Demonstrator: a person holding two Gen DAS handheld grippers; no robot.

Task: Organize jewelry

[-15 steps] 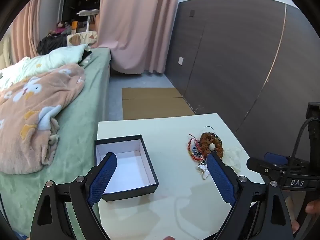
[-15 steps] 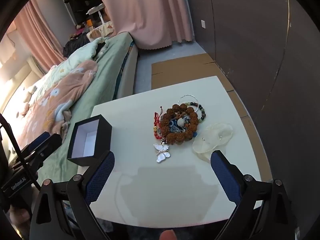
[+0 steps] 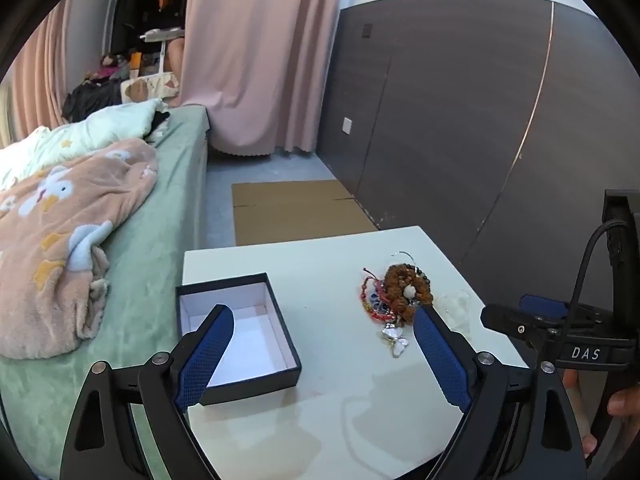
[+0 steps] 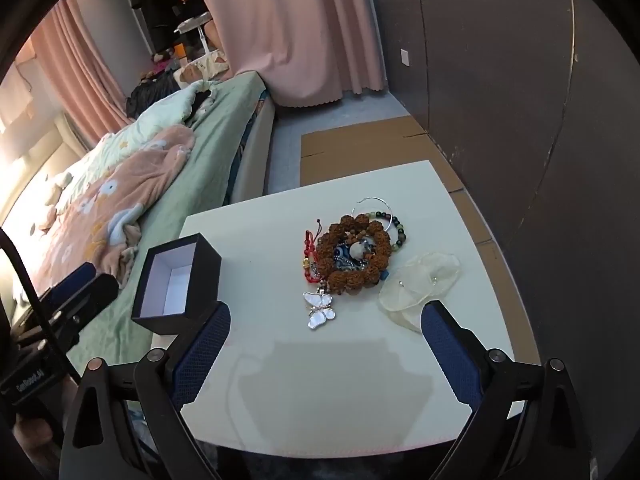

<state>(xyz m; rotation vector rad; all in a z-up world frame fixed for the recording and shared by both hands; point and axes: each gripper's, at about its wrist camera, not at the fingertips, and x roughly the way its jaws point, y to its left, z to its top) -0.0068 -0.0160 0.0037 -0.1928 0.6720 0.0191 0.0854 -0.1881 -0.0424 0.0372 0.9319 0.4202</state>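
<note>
A pile of jewelry (image 4: 352, 254) lies on the white table (image 4: 340, 380): a brown bead bracelet, red cords, dark beads, a thin silver hoop and a white butterfly pendant (image 4: 320, 309). A sheer pouch (image 4: 420, 282) lies to its right. The pile also shows in the left wrist view (image 3: 400, 292). An open black box (image 3: 240, 332) with a white inside sits at the table's left; it also shows in the right wrist view (image 4: 176, 280). My left gripper (image 3: 324, 328) is open over the table. My right gripper (image 4: 326, 320) is open, near the pendant. Both are empty.
A bed (image 3: 140, 240) with a green sheet and a peach blanket (image 3: 60, 232) runs along the table's left side. A dark panel wall (image 3: 480, 140) stands to the right. Flat cardboard (image 3: 296, 212) lies on the floor beyond the table.
Both grippers have shifted only slightly; the view is almost the same. Nothing on the table has moved.
</note>
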